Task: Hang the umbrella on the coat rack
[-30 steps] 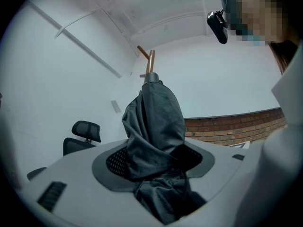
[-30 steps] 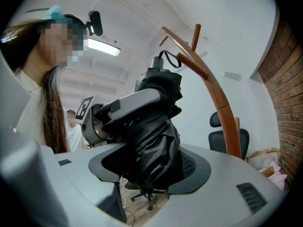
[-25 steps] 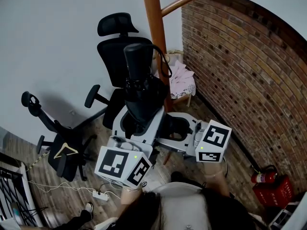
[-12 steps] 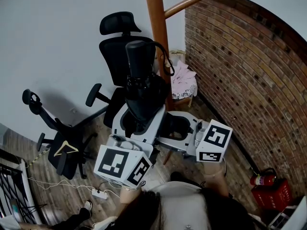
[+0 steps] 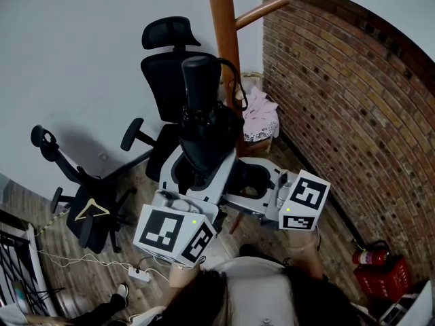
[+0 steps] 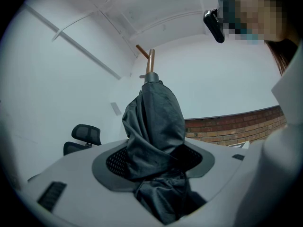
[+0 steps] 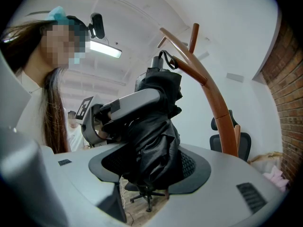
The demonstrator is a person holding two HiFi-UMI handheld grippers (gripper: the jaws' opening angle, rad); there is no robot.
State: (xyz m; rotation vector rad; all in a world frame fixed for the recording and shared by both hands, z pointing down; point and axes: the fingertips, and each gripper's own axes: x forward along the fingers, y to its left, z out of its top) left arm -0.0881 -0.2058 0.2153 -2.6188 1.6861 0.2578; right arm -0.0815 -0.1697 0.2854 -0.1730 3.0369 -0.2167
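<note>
A folded black umbrella (image 5: 202,117) stands upright in mid-air, handle end up. Its wrist strap (image 5: 236,90) loops beside the pole of the wooden coat rack (image 5: 223,32). One peg (image 5: 262,8) of the rack sticks out to the right above the umbrella. My left gripper (image 5: 196,167) is shut on the umbrella's lower cloth, and my right gripper (image 5: 234,176) grips it from the right. The left gripper view has the bunched cloth (image 6: 154,126) between the jaws, with the rack top (image 6: 150,63) behind. In the right gripper view the umbrella (image 7: 154,141) fills the jaws, next to the curved rack (image 7: 215,93).
A black office chair (image 5: 166,70) stands against the white wall behind the umbrella. A second chair (image 5: 85,206) at the left carries a hanger. A stool with pink cloth (image 5: 257,114) sits by the brick wall (image 5: 340,100). A fire extinguisher (image 5: 370,255) is at lower right.
</note>
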